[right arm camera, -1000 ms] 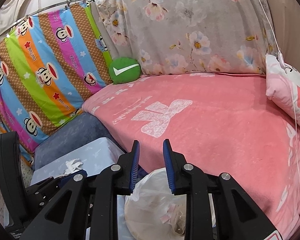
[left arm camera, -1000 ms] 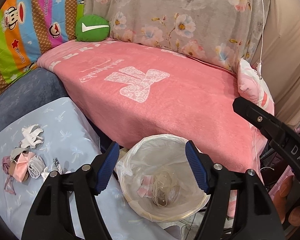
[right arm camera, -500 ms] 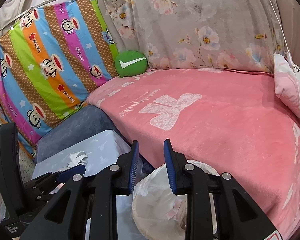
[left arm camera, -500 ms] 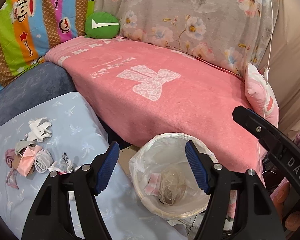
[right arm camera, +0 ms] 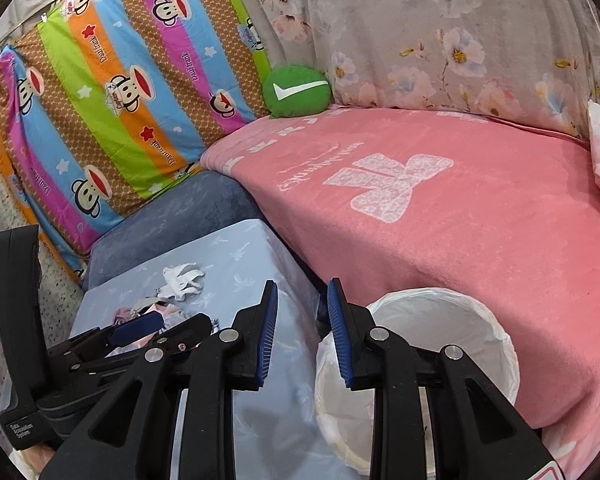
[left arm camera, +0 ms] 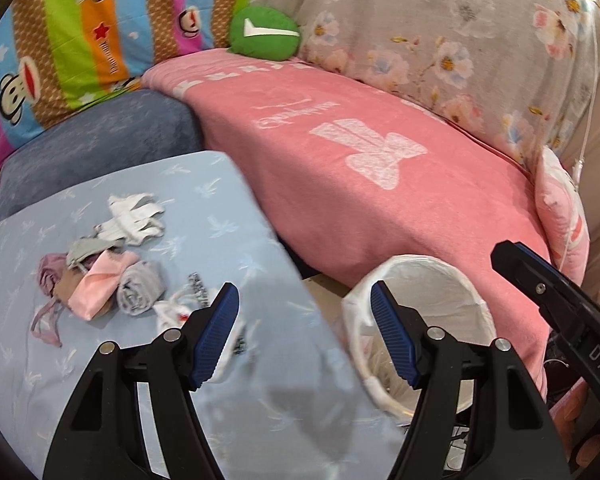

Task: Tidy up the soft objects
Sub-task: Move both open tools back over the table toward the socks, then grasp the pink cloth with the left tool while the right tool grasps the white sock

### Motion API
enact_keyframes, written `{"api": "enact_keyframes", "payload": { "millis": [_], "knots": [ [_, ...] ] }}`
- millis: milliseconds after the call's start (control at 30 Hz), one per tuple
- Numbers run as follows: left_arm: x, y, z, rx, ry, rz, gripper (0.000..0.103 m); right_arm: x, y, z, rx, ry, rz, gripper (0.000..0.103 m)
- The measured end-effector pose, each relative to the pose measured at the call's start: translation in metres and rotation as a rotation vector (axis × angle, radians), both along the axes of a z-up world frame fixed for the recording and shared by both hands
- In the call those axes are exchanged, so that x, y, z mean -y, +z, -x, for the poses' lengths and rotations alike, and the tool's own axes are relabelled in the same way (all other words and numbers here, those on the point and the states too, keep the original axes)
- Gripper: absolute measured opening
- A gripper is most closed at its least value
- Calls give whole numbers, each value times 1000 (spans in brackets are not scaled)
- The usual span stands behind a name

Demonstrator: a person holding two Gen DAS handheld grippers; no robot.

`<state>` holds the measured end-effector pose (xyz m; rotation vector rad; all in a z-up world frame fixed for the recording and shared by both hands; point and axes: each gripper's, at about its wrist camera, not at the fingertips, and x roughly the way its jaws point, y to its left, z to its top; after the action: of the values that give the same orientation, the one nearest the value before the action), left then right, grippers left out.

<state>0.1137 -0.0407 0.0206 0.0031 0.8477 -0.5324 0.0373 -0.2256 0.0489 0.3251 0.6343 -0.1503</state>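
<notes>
A heap of small soft cloths point(left arm camera: 100, 276) lies toward the left edge of the light blue cushion point(left arm camera: 228, 216), white ones point(left arm camera: 134, 218) nearest its far edge; bare cushion lies open to the right of the heap, up to the right edge. Just past that edge stands the lined bin point(left arm camera: 432, 280), touching the pink blanket point(left arm camera: 380, 208). The left gripper point(left arm camera: 304, 338) hangs wide open and empty over the cushion's right edge. The right gripper point(right arm camera: 302, 334) is narrowly parted, empty. Since a second ago both views have swung left, bringing the heap closer to centre.
</notes>
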Motion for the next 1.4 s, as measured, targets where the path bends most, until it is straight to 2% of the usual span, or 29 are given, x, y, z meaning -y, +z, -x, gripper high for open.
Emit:
{"api": "enact_keyframes", "payload": {
  "millis": [267,600,667,800,1233,1367,1400],
  "knots": [
    [-60,-22,-22,-49,128,-18,65,-50,-29,-30,-69,87,-3,26],
    [-133,-57,-43,-124,267,-44,65,-109,-78,-64,-180,170,-13,27],
    [-144,-63,-47,-137,286,-45,65,-118,-88,-68,-202,179,-14,32],
    [-163,-75,-55,-166,320,-47,65,-133,-107,-78,-240,198,-15,33],
    [-174,-99,-90,-226,345,-17,65,-155,-156,-105,-344,226,-40,33],
    [-170,-103,-103,-235,340,-4,64,-158,-164,-111,-364,234,-48,24],
    [-169,-105,-105,-237,338,-2,58,-158,-166,-113,-368,237,-52,21]
  ]
}}
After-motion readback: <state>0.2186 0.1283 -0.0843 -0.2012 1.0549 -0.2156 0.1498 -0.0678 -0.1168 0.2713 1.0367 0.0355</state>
